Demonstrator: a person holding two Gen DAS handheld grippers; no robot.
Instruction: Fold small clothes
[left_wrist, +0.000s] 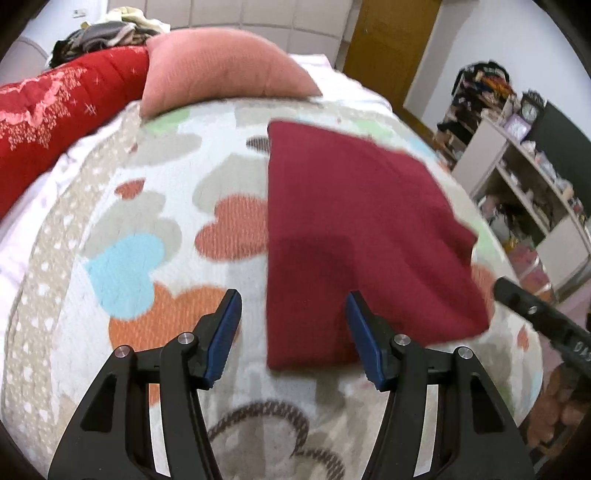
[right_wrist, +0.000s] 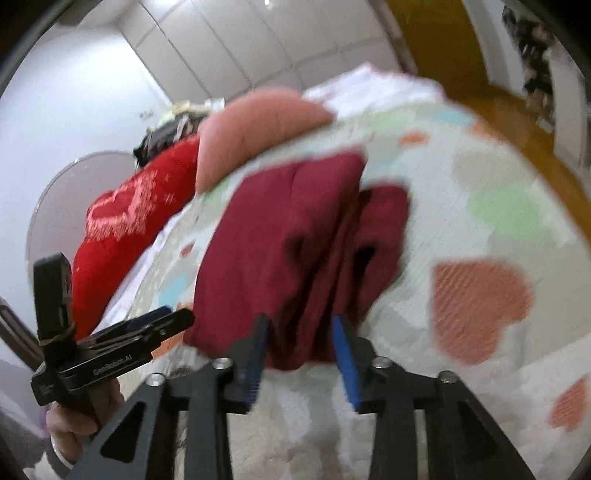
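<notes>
Both grippers are hanging open over a bed (left_wrist: 155, 177): left gripper (left_wrist: 293, 332) and right gripper (right_wrist: 301, 354) are flanking a folded maroon garment (left_wrist: 351, 229).

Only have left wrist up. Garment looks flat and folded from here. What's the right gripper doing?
Observer: In the right wrist view the right gripper is open, with a bunched edge of the maroon garment hanging between its fingers.
Operator: So not flat on that side?
Observer: No. From that side the garment shows deep creases and a dark gap between layers, unlike the smooth top you see.
Operator: Left gripper holding anything?
Observer: The right wrist view shows the left gripper off the garment's left edge, above the heart-print blanket; its fingers look nearly together from that angle, with no cloth between them.
</notes>
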